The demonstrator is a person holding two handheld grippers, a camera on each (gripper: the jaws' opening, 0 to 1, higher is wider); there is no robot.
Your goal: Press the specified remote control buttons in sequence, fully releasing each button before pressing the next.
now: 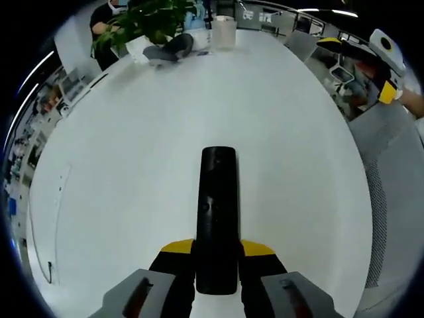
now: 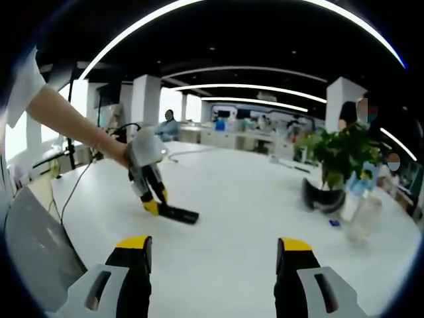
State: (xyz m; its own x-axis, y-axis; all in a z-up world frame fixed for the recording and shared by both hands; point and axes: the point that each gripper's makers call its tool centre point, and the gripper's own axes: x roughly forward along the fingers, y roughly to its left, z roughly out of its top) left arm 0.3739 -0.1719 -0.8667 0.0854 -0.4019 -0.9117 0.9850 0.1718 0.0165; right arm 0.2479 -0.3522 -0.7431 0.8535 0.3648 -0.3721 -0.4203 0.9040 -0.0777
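Item: black remote control (image 1: 218,218), lying flat on the white table (image 1: 132,165), long axis running straight up the frame from the left gripper (image 1: 217,255), whose yellow-tipped jaws clamp its near end. In the right gripper view the same remote (image 2: 180,213) sits centre-left, held by the left gripper (image 2: 154,202). Right gripper (image 2: 215,255): jaws wide apart, empty, well apart from the remote, which lies ahead and left. Open tabletop surrounds it; potted plant (image 2: 338,156) far right.
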